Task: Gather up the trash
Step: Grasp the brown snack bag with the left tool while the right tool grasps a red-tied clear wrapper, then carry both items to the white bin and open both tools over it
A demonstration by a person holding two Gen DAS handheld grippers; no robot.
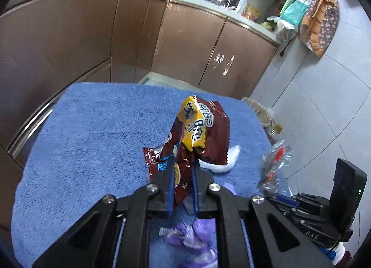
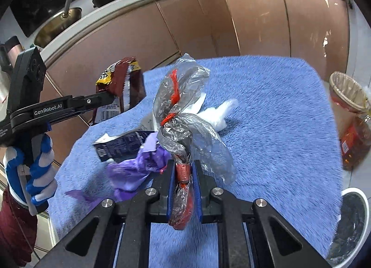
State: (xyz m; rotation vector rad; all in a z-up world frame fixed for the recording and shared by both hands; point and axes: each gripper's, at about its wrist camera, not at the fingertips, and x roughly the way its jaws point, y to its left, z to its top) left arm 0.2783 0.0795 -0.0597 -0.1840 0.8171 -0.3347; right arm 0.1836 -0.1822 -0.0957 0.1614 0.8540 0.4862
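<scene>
My left gripper [image 1: 183, 159] is shut on a crumpled brown and yellow snack wrapper [image 1: 204, 133], which hangs clear above the blue towel [image 1: 92, 129]. From the right wrist view that wrapper [image 2: 123, 82] is pinched in the left gripper [image 2: 109, 99], held by a hand in a blue and white glove [image 2: 34, 170]. My right gripper [image 2: 183, 166] is shut on a clear plastic wrapper with red strips [image 2: 183, 115], which sticks up from the jaws. On the towel [image 2: 266, 105] lie a purple plastic bag [image 2: 139, 166], a dark blue wrapper [image 2: 123, 145] and a white tissue [image 2: 220, 112].
A round white bin with a dark liner [image 2: 354, 221] stands at the lower right, below the towel's edge. An amber jar [image 2: 354, 143] and a lined basket [image 2: 345, 89] stand to the right. Brown kitchen cabinets [image 1: 185, 43] run behind the table.
</scene>
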